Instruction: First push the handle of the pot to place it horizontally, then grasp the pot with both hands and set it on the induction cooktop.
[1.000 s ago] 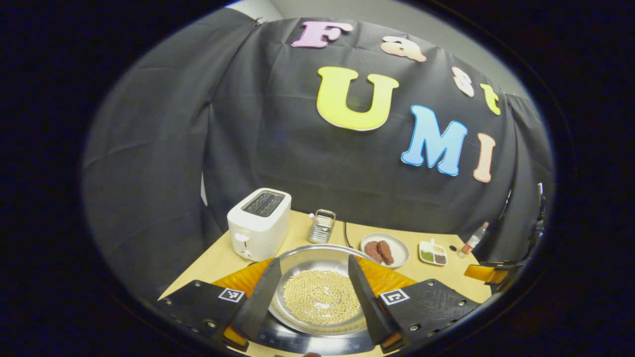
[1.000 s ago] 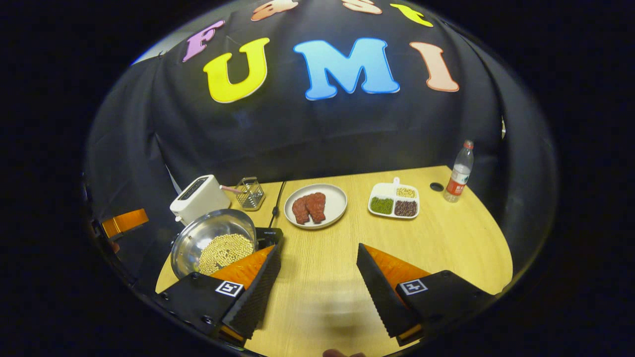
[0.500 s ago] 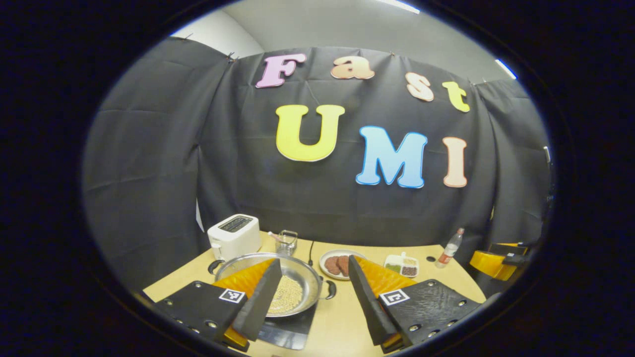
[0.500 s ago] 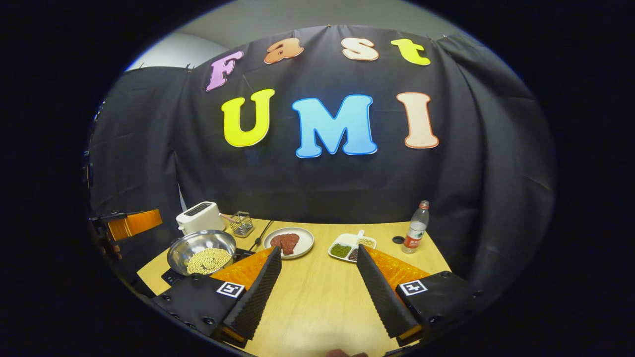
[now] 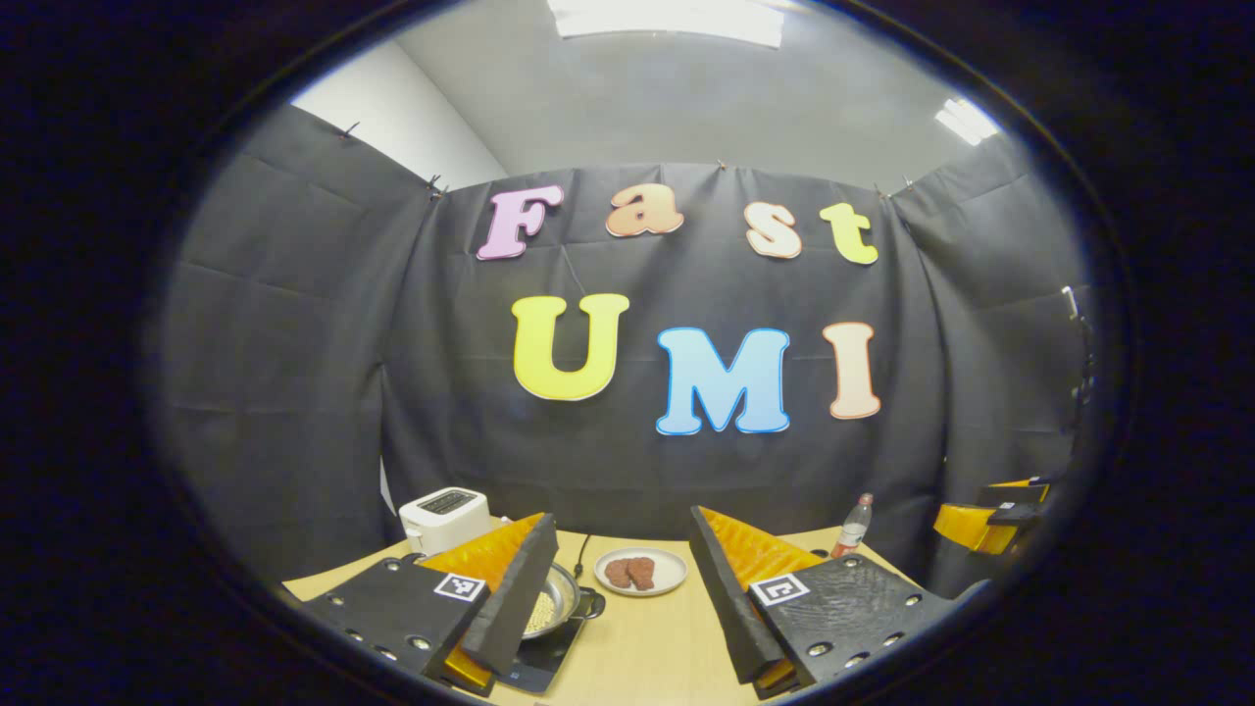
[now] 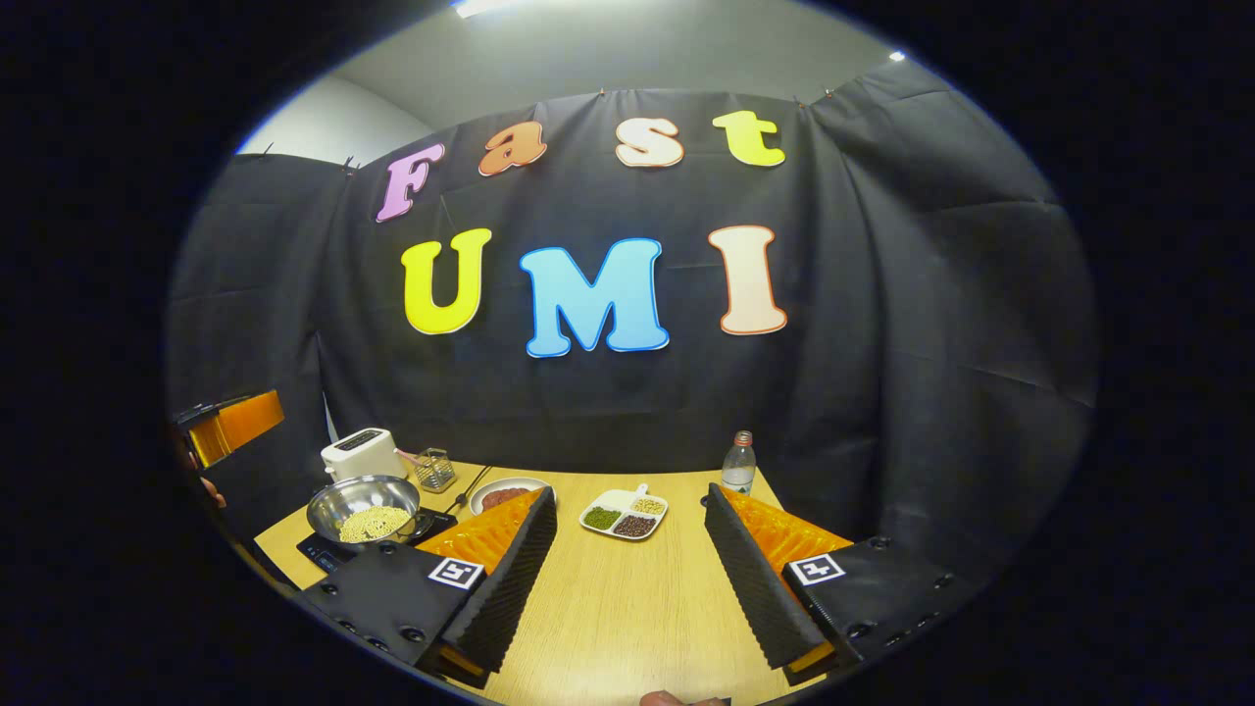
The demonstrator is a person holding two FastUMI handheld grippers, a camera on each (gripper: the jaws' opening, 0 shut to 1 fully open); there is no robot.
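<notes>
the pot [image 6: 365, 508], a shiny steel pan with pale beans heaped in it, sits on the black induction cooktop [image 6: 328, 551] at the left end of the wooden surface [image 6: 627, 608] in the right gripper view. a dark side handle sticks out of the pot toward the right, roughly level. in the left gripper view the pot [image 5: 554, 600] peeks out just beside the inner edge of that gripper's left finger, and the induction cooktop [image 5: 537, 657] shows below it, near the camera.

the left gripper [image 5: 618, 608] hangs above the near part of the surface [image 5: 657, 637], its jaws released and spread wide, with nothing between them. the right gripper [image 6: 627, 588] hangs over bare wood farther right, its jaws likewise released and wide apart, holding nothing. the left gripper [image 6: 230, 427] also shows at the far left edge of the right gripper view, and the right gripper [image 5: 980, 515] at the right edge of the left gripper view. both are well apart from the pot.

behind the pot, at the far left, stands a white toaster [image 6: 363, 453], and just to its right a small wire basket [image 6: 431, 469]. a white plate [image 5: 642, 571] with two pieces of reddish meat lies near the middle of the surface. right of it is a divided white dish [image 6: 624, 512] with green, pale and dark fillings, and farther right a clear bottle [image 6: 739, 465] stands upright near the back wall.
</notes>
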